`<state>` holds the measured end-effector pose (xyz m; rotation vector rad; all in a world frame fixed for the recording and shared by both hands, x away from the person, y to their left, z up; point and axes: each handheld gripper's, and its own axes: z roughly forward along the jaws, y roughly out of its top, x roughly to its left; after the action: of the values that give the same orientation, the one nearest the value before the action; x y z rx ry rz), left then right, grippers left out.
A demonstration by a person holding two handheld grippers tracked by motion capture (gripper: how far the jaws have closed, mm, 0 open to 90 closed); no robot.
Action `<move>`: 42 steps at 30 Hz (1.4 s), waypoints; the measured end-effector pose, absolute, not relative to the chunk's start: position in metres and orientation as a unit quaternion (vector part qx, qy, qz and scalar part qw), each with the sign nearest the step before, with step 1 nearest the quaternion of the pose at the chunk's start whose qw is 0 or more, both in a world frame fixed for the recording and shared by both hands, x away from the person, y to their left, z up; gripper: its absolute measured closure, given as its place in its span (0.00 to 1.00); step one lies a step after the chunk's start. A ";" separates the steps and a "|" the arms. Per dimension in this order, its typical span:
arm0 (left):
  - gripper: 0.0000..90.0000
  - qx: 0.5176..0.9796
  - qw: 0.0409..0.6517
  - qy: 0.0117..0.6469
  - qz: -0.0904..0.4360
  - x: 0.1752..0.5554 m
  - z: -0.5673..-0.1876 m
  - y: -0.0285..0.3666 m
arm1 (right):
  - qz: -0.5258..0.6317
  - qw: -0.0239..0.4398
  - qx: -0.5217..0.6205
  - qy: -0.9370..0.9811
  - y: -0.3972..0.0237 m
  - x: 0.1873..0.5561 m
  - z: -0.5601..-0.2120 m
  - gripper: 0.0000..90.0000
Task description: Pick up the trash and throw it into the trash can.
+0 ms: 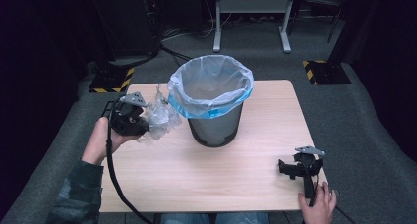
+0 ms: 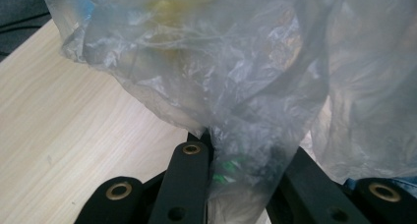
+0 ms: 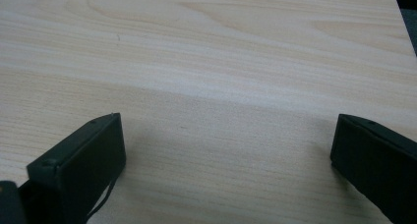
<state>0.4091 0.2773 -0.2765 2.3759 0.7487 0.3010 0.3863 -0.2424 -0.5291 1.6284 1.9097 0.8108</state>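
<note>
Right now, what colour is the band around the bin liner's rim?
Light blue, around the bin liner; clearest in the high view.

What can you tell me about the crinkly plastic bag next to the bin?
The plastic bag is clear, thin and very crumpled, bunched into a loose wad. It sits at the table's left side, just left of the bin, seemingly touching its liner. The left hand-held gripper pinches its lower folds between its jaws. Something yellowish and something green show faintly through the film; what they are cannot be told.
</note>
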 end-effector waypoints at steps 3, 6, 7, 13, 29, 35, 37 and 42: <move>0.92 0.901 0.311 0.278 0.115 0.411 -0.267 0.275 | 0.298 0.250 0.598 0.701 -0.242 0.386 -0.529 0.00; 0.92 0.902 0.314 0.273 0.115 0.414 -0.258 0.271 | 0.297 0.250 0.598 0.701 -0.242 0.386 -0.529 0.00; 0.92 0.902 0.315 0.273 0.117 0.415 -0.255 0.270 | 0.297 0.250 0.598 0.701 -0.242 0.386 -0.529 0.00; 0.92 0.902 0.321 0.261 0.121 0.421 -0.236 0.260 | 0.297 0.250 0.598 0.701 -0.243 0.386 -0.529 0.00; 0.92 0.906 0.323 0.234 0.140 0.448 -0.192 0.228 | 0.297 0.250 0.598 0.701 -0.243 0.386 -0.529 0.00; 0.92 0.907 0.324 0.227 0.145 0.462 -0.180 0.210 | 0.298 0.249 0.599 0.700 -0.242 0.386 -0.529 0.00; 0.92 0.908 0.323 0.225 0.143 0.469 -0.178 0.203 | 0.298 0.250 0.598 0.701 -0.242 0.386 -0.529 0.00; 0.92 0.913 0.313 0.220 0.143 0.482 -0.177 0.185 | 0.298 0.249 0.599 0.700 -0.242 0.386 -0.529 0.00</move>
<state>0.4821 0.1855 -0.1768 2.4084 0.5804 0.3767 0.3864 -0.2422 -0.5291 1.6306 1.9071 0.8125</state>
